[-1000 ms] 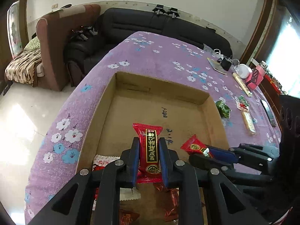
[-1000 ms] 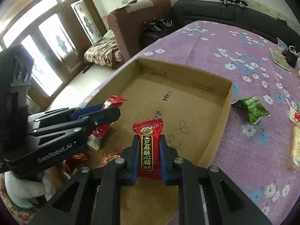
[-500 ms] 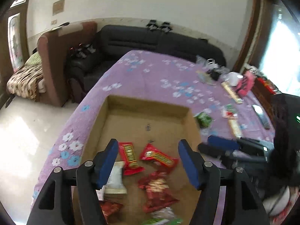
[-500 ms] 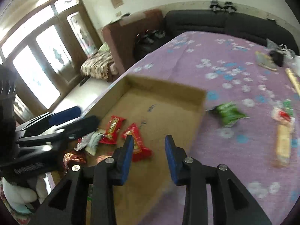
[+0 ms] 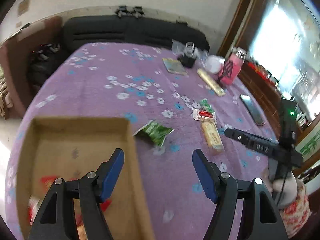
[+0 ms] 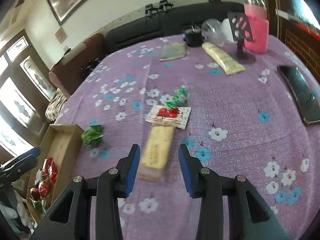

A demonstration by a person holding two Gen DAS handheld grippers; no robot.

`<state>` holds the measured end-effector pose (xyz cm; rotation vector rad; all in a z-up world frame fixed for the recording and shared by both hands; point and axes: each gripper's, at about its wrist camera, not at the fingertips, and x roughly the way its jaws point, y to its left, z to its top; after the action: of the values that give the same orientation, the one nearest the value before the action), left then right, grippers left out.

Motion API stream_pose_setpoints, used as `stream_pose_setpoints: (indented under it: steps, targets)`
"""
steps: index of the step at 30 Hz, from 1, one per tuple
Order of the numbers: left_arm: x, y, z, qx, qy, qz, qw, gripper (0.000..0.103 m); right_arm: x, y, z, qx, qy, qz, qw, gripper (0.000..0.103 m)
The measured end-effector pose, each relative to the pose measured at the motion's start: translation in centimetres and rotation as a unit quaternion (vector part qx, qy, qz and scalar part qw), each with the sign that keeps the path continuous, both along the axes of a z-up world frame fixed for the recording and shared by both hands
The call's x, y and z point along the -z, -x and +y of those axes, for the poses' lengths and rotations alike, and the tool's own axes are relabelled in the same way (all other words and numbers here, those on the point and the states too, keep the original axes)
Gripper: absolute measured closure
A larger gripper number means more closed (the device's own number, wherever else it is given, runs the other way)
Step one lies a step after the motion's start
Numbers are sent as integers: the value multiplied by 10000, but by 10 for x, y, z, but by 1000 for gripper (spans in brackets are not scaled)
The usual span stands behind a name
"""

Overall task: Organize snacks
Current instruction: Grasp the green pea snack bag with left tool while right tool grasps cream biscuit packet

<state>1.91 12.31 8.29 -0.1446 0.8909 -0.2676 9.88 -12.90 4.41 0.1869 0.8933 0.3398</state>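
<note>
Opening my right claw (image 6: 158, 172) above the purple flowered cloth (image 6: 230, 104), I had its blue jaws apart and still widening, with nothing clamped, though the pale yellow bar (image 6: 158, 150) lay on the cloth framed between the tips. My left claw (image 5: 158, 172) was likewise spreading, empty, hanging over the right wall of the cardboard tray (image 5: 131, 140) with the crumpled green packet (image 5: 155, 132) just past that wall on the cloth. Beyond the bar sat the white wrapper with the red print (image 6: 170, 116), its near edge touching or overlapping the bar's far end, and a small green candy (image 6: 179, 97) lay just behind that. My worry was that a grab made while I was swinging this fast could land skewed, since the bar lay tilted to my jaws and they stood barely wider than it, so one pad might ride over its edge and shove it into the white wrapper. On the left, closing too close to the tray wall could pinch cardboard along with the green packet and drag the tray, spilling the red sweets (image 6: 49, 172) already inside. Both views were smeared, so I could not judge my height above the cloth.
</note>
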Motion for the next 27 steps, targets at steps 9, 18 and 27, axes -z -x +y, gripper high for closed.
stream_pose_setpoints:
  steps: [9,18,27]
  targets:
    - [48,-81,-52,260,-1216,616,9903,29,25,-26,44,-228,533,68,9983,53]
    - [62,-57,-79,825,-1598,725,9810,62,27,-16,47,-328,1109,28,9933,71]
    - [34,12,-89,1089,-1192,165,9867,65,18,32,-7,-175,760,134,9969,72]
